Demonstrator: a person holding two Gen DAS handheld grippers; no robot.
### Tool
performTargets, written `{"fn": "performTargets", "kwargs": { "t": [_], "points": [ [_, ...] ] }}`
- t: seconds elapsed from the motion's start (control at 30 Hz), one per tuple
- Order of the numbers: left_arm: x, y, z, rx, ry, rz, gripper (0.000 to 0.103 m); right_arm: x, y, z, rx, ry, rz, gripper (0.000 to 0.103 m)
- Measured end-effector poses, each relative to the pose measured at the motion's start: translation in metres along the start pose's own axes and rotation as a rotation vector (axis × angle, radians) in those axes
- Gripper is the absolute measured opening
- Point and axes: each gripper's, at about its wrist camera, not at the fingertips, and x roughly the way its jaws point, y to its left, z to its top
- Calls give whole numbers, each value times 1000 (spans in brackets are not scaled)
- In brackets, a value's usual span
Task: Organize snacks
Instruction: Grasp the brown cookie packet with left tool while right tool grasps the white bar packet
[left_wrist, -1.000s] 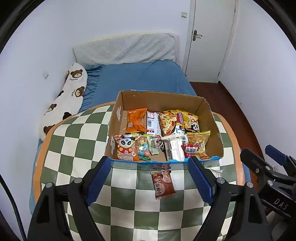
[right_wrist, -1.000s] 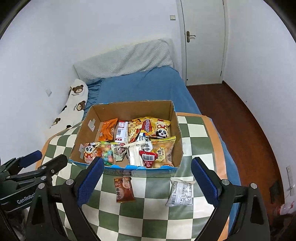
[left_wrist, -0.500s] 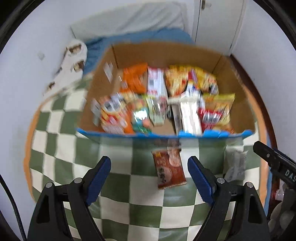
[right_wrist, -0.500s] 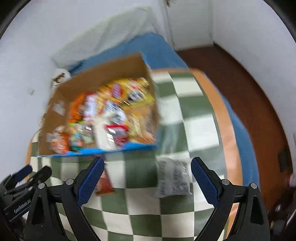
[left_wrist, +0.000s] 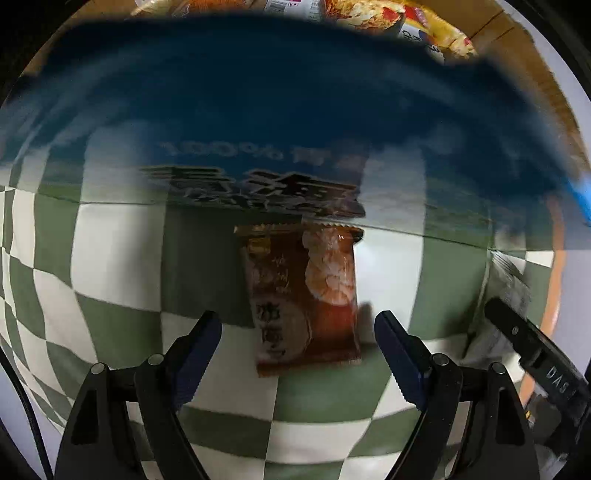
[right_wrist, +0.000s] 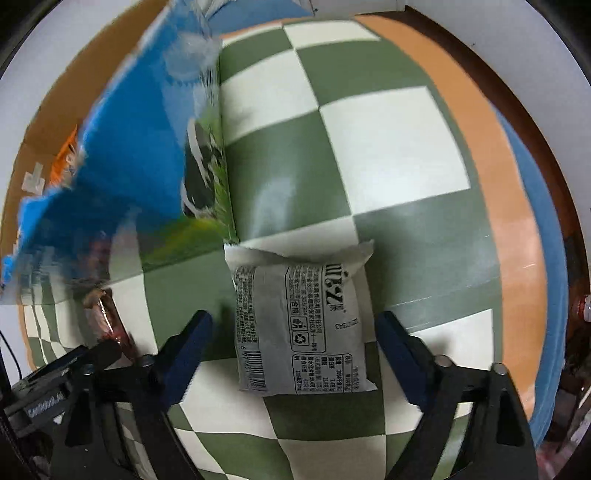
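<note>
L gripper: jaws wide, straddling brown snack pkt, pads clear of it. R gripper: jaws closing, grey pkt between, no contact yet. Both pkts flat on checked cloth, beside blue-sided box.

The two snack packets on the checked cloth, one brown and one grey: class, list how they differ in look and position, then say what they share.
The brown packet is glossy with a food picture; the grey packet is matt and shows printed text and a barcode. The brown packet looks narrower, the grey one wider and puffier. The brown packet's top edge reaches the box; the grey one lies by the box's corner. Both lie flat on the checked cloth, each between an open claw's fingers, ungripped.
</note>
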Motion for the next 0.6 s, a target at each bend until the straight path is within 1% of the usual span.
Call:
{"fn": "performTargets", "kwargs": {
  "t": [0.03, 0.07, 0.1, 0.13, 0.17, 0.23, 0.37, 0.6],
  "points": [
    [2, -2, 0, 3, -16, 12, 84, 3, 0, 0, -4, 8, -10, 76],
    [3, -3, -1, 9, -33, 13, 73, 6, 1, -1, -10, 14, -24, 72],
    [4, -5, -2, 24, -39, 26, 61, 8, 1, -3, -19, 12, -36, 71],
    [5, -9, -4, 46, -36, 37, 57, 9, 2, -4, -23, 9, -41, 70],
    [5, -11, -7, 64, -35, 38, 54, 9, 3, -6, -28, 6, -44, 67],
    [5, -12, -13, 86, -35, 40, 54, 8, 7, -13, -49, 8, -40, 64],
    [3, -8, -31, 117, -25, 51, 54, 9, 14, -30, -73, 35, -22, 64],
    [15, 22, -91, 121, 70, 67, 54, 17, 36, -83, -143, 138, 24, 64]
  ]
}}
